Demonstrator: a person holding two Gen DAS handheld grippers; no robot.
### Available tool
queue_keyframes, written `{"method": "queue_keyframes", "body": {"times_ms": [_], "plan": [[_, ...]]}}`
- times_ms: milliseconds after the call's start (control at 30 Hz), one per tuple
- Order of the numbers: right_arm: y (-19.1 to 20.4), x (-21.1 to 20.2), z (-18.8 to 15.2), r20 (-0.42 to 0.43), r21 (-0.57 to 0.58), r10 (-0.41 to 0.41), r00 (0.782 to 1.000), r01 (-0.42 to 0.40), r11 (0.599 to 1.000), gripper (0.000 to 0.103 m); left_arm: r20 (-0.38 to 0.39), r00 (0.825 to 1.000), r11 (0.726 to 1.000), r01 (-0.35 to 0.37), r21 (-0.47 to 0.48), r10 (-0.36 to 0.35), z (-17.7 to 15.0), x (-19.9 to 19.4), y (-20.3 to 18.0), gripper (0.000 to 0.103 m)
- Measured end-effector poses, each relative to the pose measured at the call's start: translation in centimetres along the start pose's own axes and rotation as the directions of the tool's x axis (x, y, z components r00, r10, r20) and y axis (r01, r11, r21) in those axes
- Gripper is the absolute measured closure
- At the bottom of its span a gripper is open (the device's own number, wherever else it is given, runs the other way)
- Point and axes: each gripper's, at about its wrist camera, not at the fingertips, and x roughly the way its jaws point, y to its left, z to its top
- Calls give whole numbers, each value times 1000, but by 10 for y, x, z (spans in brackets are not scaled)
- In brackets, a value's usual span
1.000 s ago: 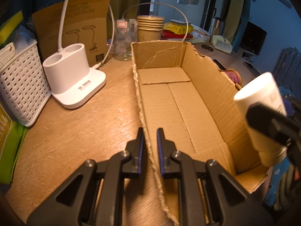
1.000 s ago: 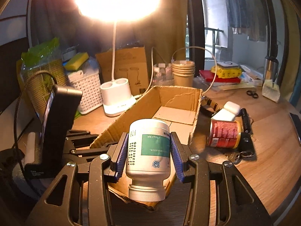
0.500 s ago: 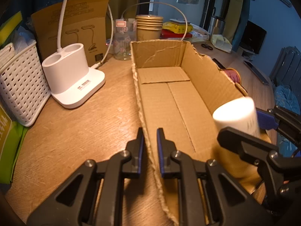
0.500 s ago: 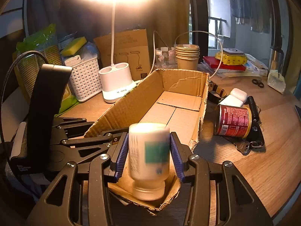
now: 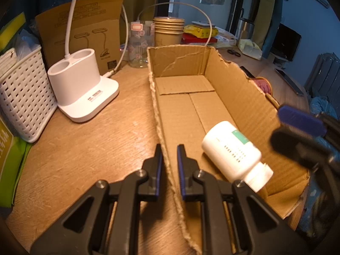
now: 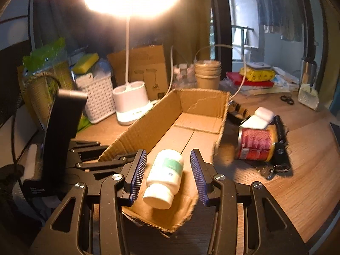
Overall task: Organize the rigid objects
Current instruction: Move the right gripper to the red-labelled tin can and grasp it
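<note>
Between the spread fingers of the right tongs (image 6: 169, 175) lies the white bottle (image 6: 163, 178), on its side on the floor of the box (image 6: 199, 127) at the near end. Neither blue pad touches it; there is a clear gap on each side, so the bottle looks released, resting on cardboard. Its long axis runs roughly along the box, cap toward the right tongs and base toward the far end, tilted a little off the box's line. In the left wrist view the bottle (image 5: 234, 152) sits just right of the left tongs (image 5: 170, 161), which are pressed together on the box's ragged left wall (image 5: 158, 114), one finger outside and one inside, steadying it on the desk (image 5: 95, 140).

Still outside the box, on the desk to its right, are a red can (image 6: 256, 144) lying on its side, a white case (image 6: 258, 118) behind it, and a black torch (image 6: 280, 136) beside the can. The right tongs are the free pair and much the nearer to these, so the next pick most likely falls to them: up and back from the bottle, then rightward over the box wall to the can, whose long axis lies across the tongs' line of approach.
</note>
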Motion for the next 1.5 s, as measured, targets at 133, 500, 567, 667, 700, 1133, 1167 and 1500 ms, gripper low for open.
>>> {"method": "queue_keyframes", "body": {"times_ms": [133,500,567,667,700,1133,1167,1500], "plan": [[-15,-11,4,30,27,-40,999,39,999,57,0,1000,1000,0,0,0,0,0,0,90],[-80,-26,1,41,124,-228,973,221,967,57,0,1000,1000,0,0,0,0,0,0,90],[-90,-25,-1,30,141,-257,966,250,958,52,0,1000,1000,0,0,0,0,0,0,90],[-103,-20,-5,10,161,-290,957,285,945,49,0,1000,1000,-1,0,1,0,0,0,90],[-105,-18,-6,8,162,-293,956,288,944,48,0,1000,1000,-1,0,1,0,0,0,90],[-111,24,6,-28,128,-266,964,267,955,36,0,1000,1000,-1,0,1,0,0,0,90],[-111,27,7,-29,126,-269,963,270,955,36,0,1000,1000,-1,0,1,0,0,0,90],[-107,51,15,-52,97,-258,965,262,960,26,0,1000,1000,-1,0,1,0,0,-1,90]]}}
